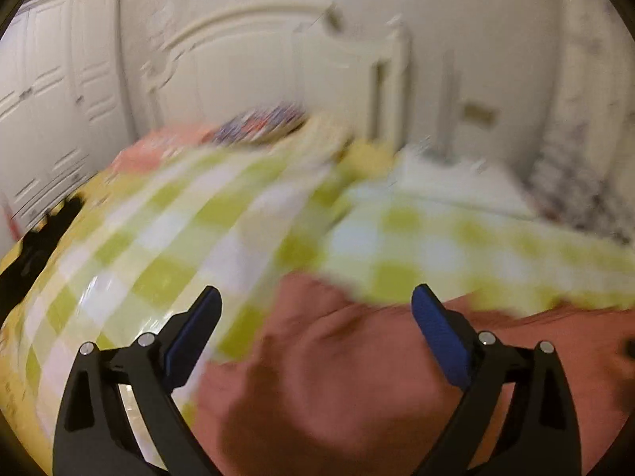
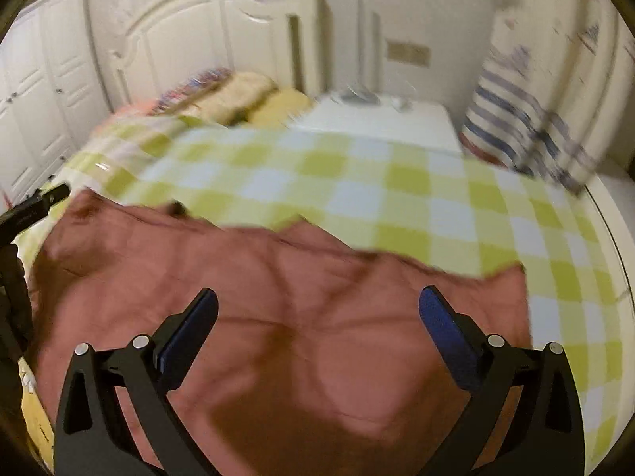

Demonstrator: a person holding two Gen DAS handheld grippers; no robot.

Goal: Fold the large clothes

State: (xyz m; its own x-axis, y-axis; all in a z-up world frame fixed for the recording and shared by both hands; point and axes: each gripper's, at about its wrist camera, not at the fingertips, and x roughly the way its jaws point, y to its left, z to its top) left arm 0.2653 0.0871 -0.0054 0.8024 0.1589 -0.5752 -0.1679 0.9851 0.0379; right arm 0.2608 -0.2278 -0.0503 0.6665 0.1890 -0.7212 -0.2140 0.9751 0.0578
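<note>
A large reddish-brown garment point(image 2: 285, 297) lies spread on the green-and-white checked bed cover point(image 2: 357, 182). It also shows in the left wrist view point(image 1: 337, 377), wrinkled, below the checked cover point(image 1: 166, 246). My right gripper point(image 2: 317, 301) is open and empty above the middle of the garment. My left gripper point(image 1: 315, 297) is open and empty above the garment's left part. The left gripper's dark body point(image 2: 27, 210) shows at the left edge of the right wrist view. Both views are blurred.
A white headboard point(image 2: 198, 31) and pillows point(image 2: 234, 95) stand at the bed's far end. A white wardrobe point(image 1: 51, 99) is on the left. A white bedside cabinet point(image 2: 381, 123) and a striped cloth point(image 2: 516, 119) are at the right.
</note>
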